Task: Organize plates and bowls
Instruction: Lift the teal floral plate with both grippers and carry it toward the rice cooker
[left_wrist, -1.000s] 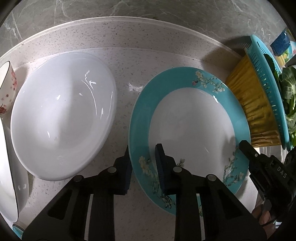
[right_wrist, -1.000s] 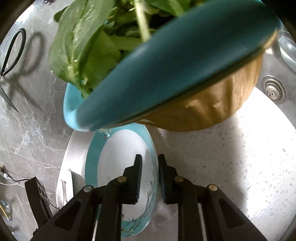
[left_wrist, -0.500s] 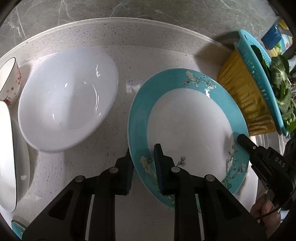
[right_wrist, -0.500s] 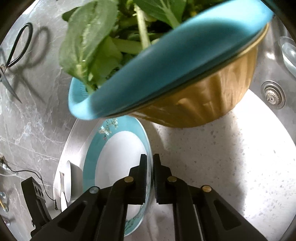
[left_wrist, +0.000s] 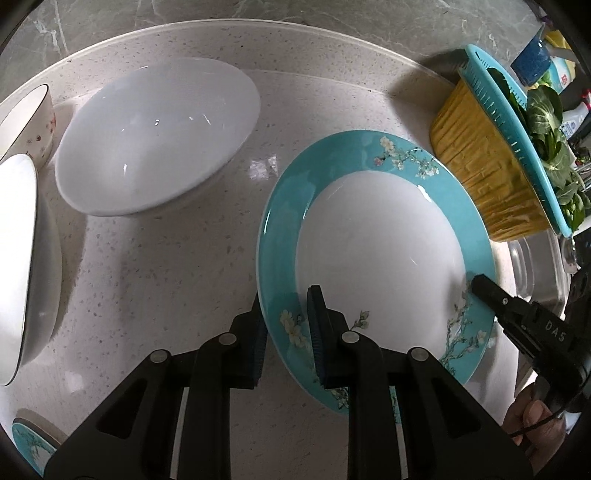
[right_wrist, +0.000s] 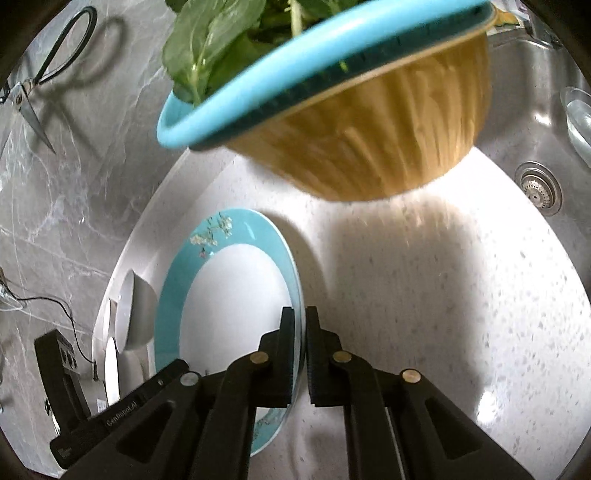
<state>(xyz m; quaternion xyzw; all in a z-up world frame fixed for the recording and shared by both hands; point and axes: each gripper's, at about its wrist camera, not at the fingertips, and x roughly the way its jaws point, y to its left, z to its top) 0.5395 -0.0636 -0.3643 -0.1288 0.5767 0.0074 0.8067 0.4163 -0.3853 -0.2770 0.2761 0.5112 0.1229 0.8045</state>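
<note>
Between both pairs of jaws: we have the teal-rimmed blossom plate (left_wrist: 376, 254), each gripper on an opposite edge of its rim.
Left gripper (left_wrist: 286, 332): its jaws pinch the near rim, one blue pad under the edge and one on the teal band.
Right gripper (right_wrist: 300, 332): its jaws are pressed nearly together on the thin far rim; in the left wrist view its black tip shows at the plate's right edge.
Plate's place: we cannot tell whether it rests on the speckled bench (left_wrist: 166, 258) or is tipped just clear of it.
Risk, slip: both grips bite only a narrow strip of glossy glaze, so we judge that an uneven pull from one hand could let the rim slide out.
Risk, twist: if our two hands move at different rates, the plate could lever against the pads and chip or drop.
Risk, ahead of the right jaws: the yellow basin (right_wrist: 373, 136) with its teal colander (right_wrist: 229, 107) of greens sits near, so a swing that way could knock it.
Risk, left of the left jaws: the large white bowl (left_wrist: 155, 136) lies near, with a floral bowl (left_wrist: 29, 122) and another white dish (left_wrist: 16, 266) beyond it, so a low carry could clip a rim.
</note>
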